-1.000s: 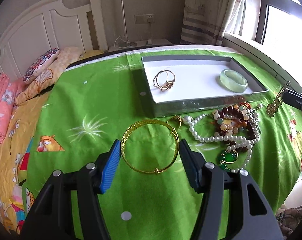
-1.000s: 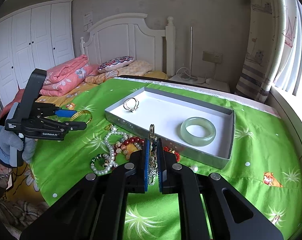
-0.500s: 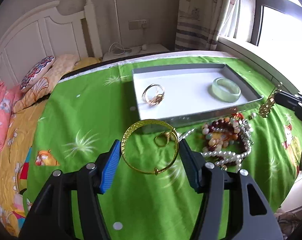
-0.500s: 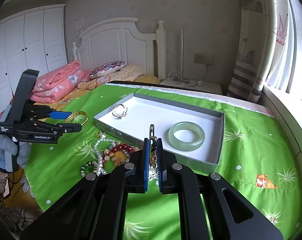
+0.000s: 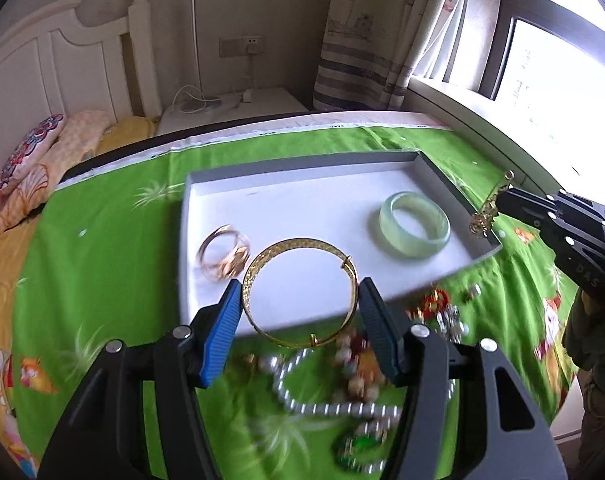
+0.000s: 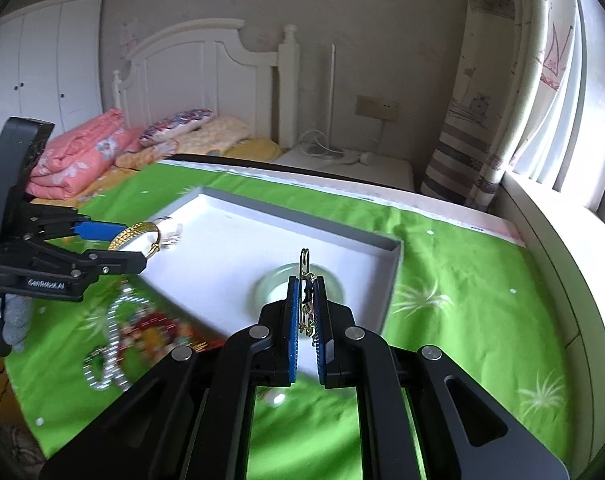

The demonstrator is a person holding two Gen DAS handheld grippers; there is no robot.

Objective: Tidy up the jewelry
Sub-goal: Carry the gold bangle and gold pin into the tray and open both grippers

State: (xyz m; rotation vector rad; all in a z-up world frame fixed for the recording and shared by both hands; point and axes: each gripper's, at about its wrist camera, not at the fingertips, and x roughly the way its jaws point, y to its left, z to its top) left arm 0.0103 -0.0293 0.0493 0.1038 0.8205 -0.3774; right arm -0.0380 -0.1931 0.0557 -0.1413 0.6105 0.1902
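A gold bangle (image 5: pixel 300 293) sits clamped between the blue pads of the left gripper (image 5: pixel 298 320), held flat and raised above the near edge of a shallow grey tray (image 5: pixel 442 176) with a white floor. In the left wrist view the bangle is at centre, with the tray running from there toward 12 o'clock. Two pieces lie in the tray: a rose-gold ring pair (image 5: pixel 222 252) at about 10 o'clock from the bangle, close to it, and a pale green jade bangle (image 5: pixel 414 224) at about 2 o'clock, well apart from it.

The right gripper (image 6: pixel 306 300) is pressed together on a small gold chain ornament (image 6: pixel 304 276), which stands up between its pads and dangles below them. It hovers by the tray's right wall, seemingly above the jade bangle.

At 6 o'clock, outside the tray on the green bedspread (image 5: pixel 102 260), lies a blurred heap of pearl strands and bead bracelets (image 5: pixel 342 380).

Risks from here, as a judgement: the bangle is a thin hoop gripped only at two opposite points, so it may tilt or spring out. Released too early, it could strike the tray wall or fall onto the heap. Set down too far left, it could land on the ring pair. The chain could snag on the pads when let go
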